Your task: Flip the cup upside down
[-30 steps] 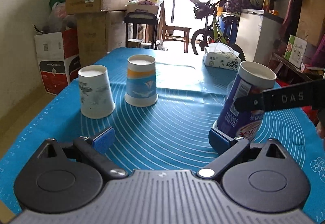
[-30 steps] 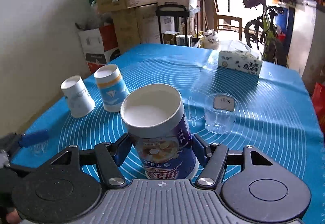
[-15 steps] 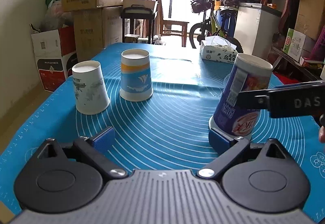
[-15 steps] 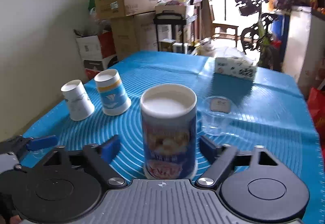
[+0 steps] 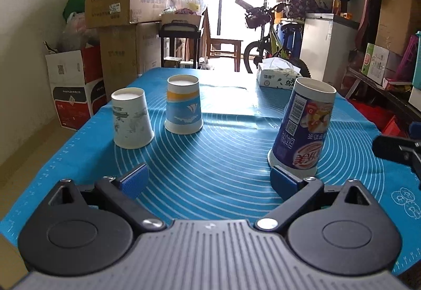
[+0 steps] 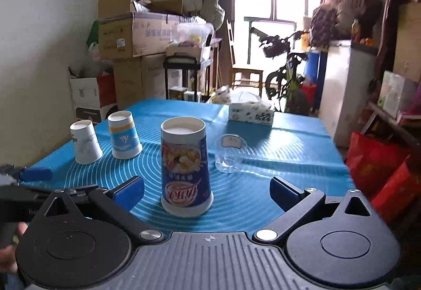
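A tall dark-blue printed paper cup [image 6: 185, 166] stands upside down on the blue mat [image 6: 276, 158], its print inverted; it also shows in the left wrist view [image 5: 304, 129]. My right gripper [image 6: 206, 191] is open and empty, with the cup standing free just ahead between its spread fingers. My left gripper [image 5: 209, 180] is open and empty, low over the mat; its right fingertip [image 5: 285, 182] is right at the cup's base.
Two more paper cups stand upside down at the left: a white one [image 5: 131, 119] and a blue-and-orange one [image 5: 184, 104]. A clear plastic cup [image 6: 230, 153] stands behind the tall cup. A tissue box [image 6: 250, 113] lies at the mat's far edge.
My right gripper set the tall cup down upside down, opened, and drew back from it. The left gripper stayed open and hardly moved.
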Tool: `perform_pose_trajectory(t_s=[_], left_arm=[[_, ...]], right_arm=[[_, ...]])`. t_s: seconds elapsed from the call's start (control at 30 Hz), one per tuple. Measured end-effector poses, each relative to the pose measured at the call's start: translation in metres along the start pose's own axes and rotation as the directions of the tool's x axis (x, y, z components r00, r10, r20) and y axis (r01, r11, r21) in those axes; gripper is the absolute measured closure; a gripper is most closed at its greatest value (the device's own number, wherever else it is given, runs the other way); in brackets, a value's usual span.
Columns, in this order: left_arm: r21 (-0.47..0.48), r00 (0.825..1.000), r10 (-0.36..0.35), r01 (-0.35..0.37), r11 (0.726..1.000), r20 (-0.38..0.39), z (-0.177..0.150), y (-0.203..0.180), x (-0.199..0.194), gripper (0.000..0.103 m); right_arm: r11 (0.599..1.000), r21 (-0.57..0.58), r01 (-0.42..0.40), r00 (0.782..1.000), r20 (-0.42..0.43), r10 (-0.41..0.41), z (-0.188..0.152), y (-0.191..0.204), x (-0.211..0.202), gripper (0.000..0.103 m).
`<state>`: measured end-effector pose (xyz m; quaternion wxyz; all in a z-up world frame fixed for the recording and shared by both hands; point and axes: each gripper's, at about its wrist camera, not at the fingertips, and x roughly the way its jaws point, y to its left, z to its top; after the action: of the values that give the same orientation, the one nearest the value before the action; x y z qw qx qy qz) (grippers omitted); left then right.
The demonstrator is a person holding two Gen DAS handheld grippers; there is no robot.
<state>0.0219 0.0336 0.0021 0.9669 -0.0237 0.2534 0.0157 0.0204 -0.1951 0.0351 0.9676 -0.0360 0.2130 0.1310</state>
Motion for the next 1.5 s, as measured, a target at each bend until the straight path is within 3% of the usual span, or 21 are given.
perform_pose_trajectory(t_s=[0.5,1.5], left_arm=[[-0.004,1.0,0.013,-0.013,1.0,0.0,-0.018,0.013,-0.02,0.005],[0.004,1.0,-0.008,0.008,1.0,0.02,-0.02,0.022,-0.03,0.005]], right_arm=[[0.999,0.011,-0.032,0.999,0.018,0.032,-0.029,0.032,-0.032,0.001],[0.999,0.009,-0.031,0.999,0.011,0.031,-0.032,0.037,-0.038,0.002]])
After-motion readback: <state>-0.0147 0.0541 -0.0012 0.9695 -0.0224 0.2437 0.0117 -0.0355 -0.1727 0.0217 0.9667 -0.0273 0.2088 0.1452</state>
